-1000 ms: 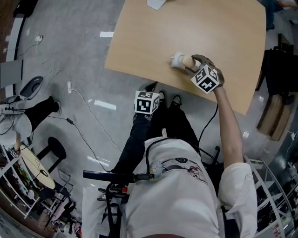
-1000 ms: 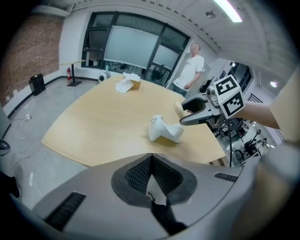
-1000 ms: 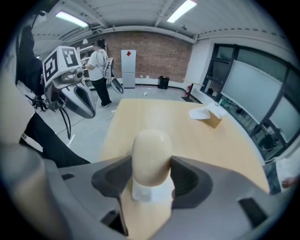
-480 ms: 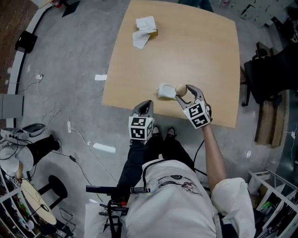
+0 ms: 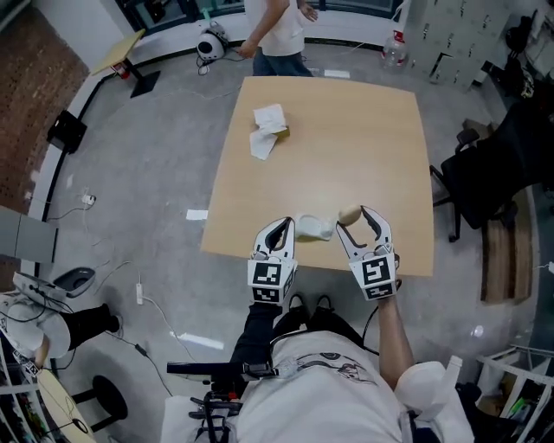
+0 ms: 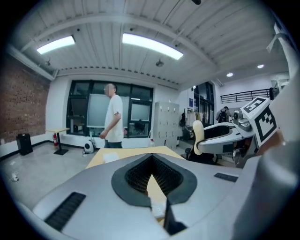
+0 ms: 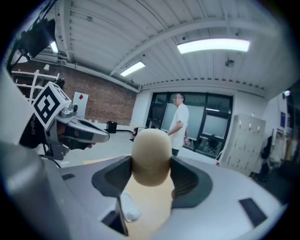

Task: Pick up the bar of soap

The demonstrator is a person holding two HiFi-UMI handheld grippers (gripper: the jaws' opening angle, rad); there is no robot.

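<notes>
The bar of soap (image 5: 349,214) is a rounded beige lump, and my right gripper (image 5: 357,218) is shut on it near the front edge of the wooden table (image 5: 363,130). In the right gripper view the soap (image 7: 151,157) stands upright between the dark pads, above the tabletop. A white wrapper (image 5: 313,227) lies on the table just left of it and shows low in the right gripper view as the wrapper (image 7: 129,209). My left gripper (image 5: 280,227) is at the front edge, left of the wrapper, shut and holding nothing (image 6: 151,158). The left gripper view also shows the soap (image 6: 198,137).
A crumpled white paper (image 5: 268,131) lies at the table's far left. A person (image 5: 279,26) stands beyond the far edge. A dark chair (image 5: 489,169) is at the table's right side. Cables and gear (image 5: 65,281) lie on the grey floor to the left.
The right gripper has brought the soap away from the white wrapper toward the table's front edge. The left gripper has risen from below the edge to beside the wrapper.
</notes>
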